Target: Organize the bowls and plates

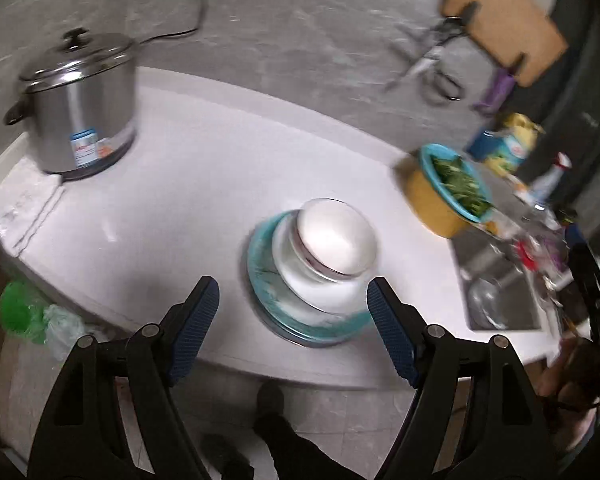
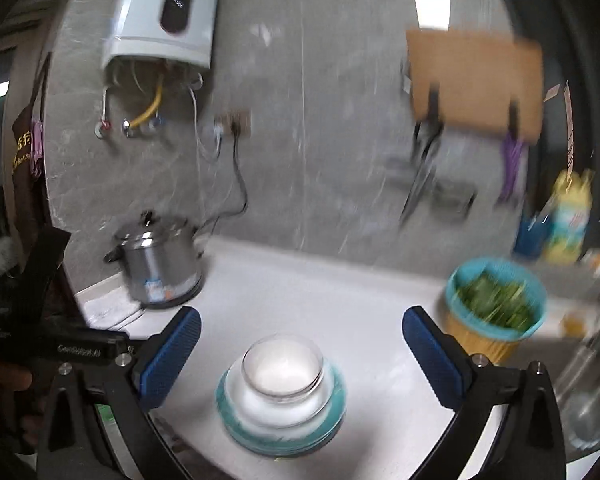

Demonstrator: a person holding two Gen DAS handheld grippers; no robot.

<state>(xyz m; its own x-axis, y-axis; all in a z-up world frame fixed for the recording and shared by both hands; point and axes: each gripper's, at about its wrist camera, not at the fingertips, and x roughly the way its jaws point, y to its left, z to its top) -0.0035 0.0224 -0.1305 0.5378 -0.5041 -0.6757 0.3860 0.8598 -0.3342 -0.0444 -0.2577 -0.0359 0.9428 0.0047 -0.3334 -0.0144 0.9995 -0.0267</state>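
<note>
A stack of teal plates [image 1: 268, 280] sits near the front edge of the white counter [image 1: 180, 200], carrying a white bowl [image 1: 320, 292] with a clear glass bowl [image 1: 334, 236] on top. My left gripper [image 1: 292, 286] hovers above and in front of the stack, open, with nothing between its blue pads [image 1: 196, 320]. In the right wrist view the teal plates [image 2: 236, 428], white bowl [image 2: 276, 412] and glass bowl [image 2: 283, 368] lie low in the middle. My right gripper [image 2: 302, 314] is open wide and apart from them, its fingers empty.
A lidded steel pot [image 1: 80, 112] stands at the back left. A teal colander of greens in a yellow basin [image 1: 452, 192] sits right of the stack, beside a sink [image 1: 500, 304] with dishes. A cutting board [image 1: 504, 20] and a water heater [image 2: 164, 12] hang on the wall.
</note>
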